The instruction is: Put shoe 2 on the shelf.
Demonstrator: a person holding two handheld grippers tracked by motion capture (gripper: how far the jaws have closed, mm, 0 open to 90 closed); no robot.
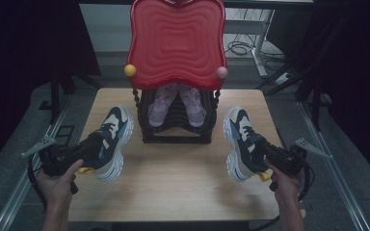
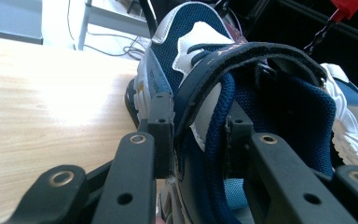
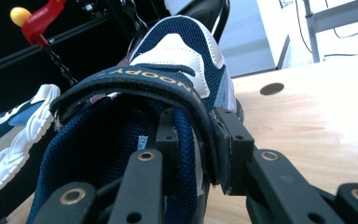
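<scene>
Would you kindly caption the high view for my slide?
Both grippers grip navy sneakers beside a black rack.

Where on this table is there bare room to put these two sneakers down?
Bare wood lies between the left sneaker and right sneaker, in front of the black rack, plus the near table edge. It is crowded at the rack holding pink shoes.

Navy-and-white sneakers (image 1: 113, 139), pink shoes (image 1: 176, 106), red rippled tray (image 1: 176, 41).

A light wooden table (image 1: 173, 185) is set on a grey floor (image 1: 9, 144). Dark curtains (image 1: 24, 43) are hung at both sides. Behind, a white desk leg (image 1: 260, 43) and loose cables (image 1: 241, 47) are seen, brightly lit.
</scene>
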